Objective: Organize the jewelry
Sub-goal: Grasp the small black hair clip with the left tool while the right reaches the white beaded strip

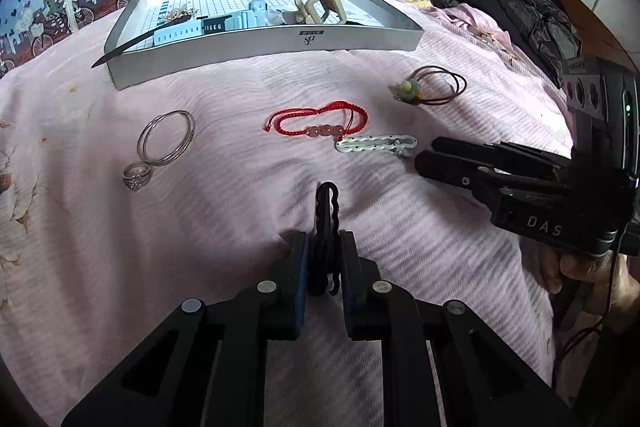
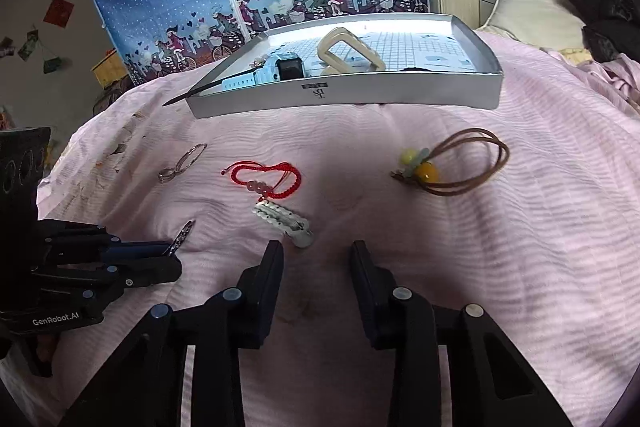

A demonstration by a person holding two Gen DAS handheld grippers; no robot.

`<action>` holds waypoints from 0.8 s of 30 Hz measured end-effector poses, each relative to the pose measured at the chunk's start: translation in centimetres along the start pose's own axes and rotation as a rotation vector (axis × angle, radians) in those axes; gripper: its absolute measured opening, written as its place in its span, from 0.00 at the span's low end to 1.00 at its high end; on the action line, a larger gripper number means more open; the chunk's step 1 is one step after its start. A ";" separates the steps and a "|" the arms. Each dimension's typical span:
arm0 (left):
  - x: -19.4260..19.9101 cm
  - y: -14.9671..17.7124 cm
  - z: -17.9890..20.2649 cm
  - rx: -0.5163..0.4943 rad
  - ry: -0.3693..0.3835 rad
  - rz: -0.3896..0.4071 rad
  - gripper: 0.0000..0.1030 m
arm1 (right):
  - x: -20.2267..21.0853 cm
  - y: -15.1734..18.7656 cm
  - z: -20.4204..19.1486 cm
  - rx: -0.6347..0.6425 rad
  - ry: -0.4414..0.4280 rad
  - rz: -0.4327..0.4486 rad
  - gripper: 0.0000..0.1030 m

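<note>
Black hair clip [image 1: 327, 227] pinched in left claw [image 1: 325, 247] — tip protruding.

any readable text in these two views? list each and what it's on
"DAS": right gripper body, left wrist view.
"GenRobot.AI": left gripper body, right wrist view.
"DS" monogram, seen inverted: tray front wall; the small line by it is too blurred to read.

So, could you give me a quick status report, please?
Left gripper shut on black hair clip. Right gripper open, empty, near white clip. Tray path unobstructed.
</note>
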State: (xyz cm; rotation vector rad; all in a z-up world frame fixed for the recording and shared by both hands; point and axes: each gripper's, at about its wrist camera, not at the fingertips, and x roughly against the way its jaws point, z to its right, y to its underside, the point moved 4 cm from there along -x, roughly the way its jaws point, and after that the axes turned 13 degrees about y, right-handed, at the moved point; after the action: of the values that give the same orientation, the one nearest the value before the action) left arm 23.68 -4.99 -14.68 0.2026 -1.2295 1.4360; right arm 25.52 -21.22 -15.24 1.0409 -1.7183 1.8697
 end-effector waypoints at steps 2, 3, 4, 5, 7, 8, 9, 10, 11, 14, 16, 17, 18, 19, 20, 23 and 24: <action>0.4 0.5 -0.6 0.030 0.038 0.032 0.11 | -0.6 0.0 -0.6 0.025 -0.006 -0.007 0.28; 0.6 0.7 -1.0 0.049 0.054 0.046 0.11 | -0.7 -0.1 -0.8 0.034 -0.011 -0.005 0.28; 0.8 0.9 -1.3 0.071 0.071 0.057 0.11 | -0.8 -0.2 -1.0 0.039 -0.017 -0.002 0.28; 1.0 1.0 -1.7 0.091 0.085 0.064 0.11 | -0.8 -0.3 -1.0 0.039 -0.024 0.003 0.28; 1.3 0.9 -1.8 0.107 0.097 0.069 0.11 | -1.1 -0.8 -1.0 0.033 -0.037 0.007 0.28; 1.3 0.9 -1.7 0.105 0.096 0.069 0.11 | -1.3 -1.0 -1.0 0.029 -0.048 0.006 0.28; 1.4 0.9 -1.7 0.099 0.092 0.069 0.11 | -1.6 -1.2 -1.0 0.025 -0.059 0.002 0.28; 1.5 0.9 -1.6 0.095 0.089 0.070 0.11 | -1.8 -1.4 -1.0 0.020 -0.067 -0.003 0.28; 1.5 0.9 -1.5 0.093 0.088 0.071 0.11 | -2.0 -1.5 -0.9 0.016 -0.082 -0.009 0.28; 1.7 1.0 -1.6 0.099 0.094 0.077 0.11 | -2.4 -1.6 -0.9 0.006 -0.112 -0.015 0.28; 1.7 1.1 -1.5 0.099 0.095 0.081 0.11 | -2.1 -1.5 -0.9 0.003 -0.113 -0.003 0.22; 1.7 1.2 -1.5 0.099 0.096 0.084 0.11 | -1.9 -1.4 -0.9 0.005 -0.117 0.004 0.20; 1.8 1.2 -1.6 0.101 0.098 0.087 0.11 | -1.7 -1.3 -1.1 0.012 -0.120 0.009 0.20; 1.9 1.3 -1.5 0.102 0.099 0.090 0.11 | -1.6 -1.2 -1.3 0.022 -0.118 0.014 0.19; 1.8 1.3 -1.5 0.104 0.100 0.093 0.11 | -1.5 -1.2 -1.5 0.031 -0.116 0.018 0.18; 2.1 1.4 -1.5 0.105 0.098 0.104 0.11 | -0.9 -1.0 -2.1 0.049 -0.112 0.036 0.16; 2.3 1.5 -1.5 0.101 0.094 0.111 0.11 | -0.7 -0.9 -2.2 0.050 -0.113 0.040 0.16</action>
State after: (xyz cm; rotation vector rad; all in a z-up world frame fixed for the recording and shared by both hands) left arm 22.56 -2.13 -14.49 0.1357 -1.1072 1.5875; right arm 26.10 -18.81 -15.11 1.1598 -1.7753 1.9213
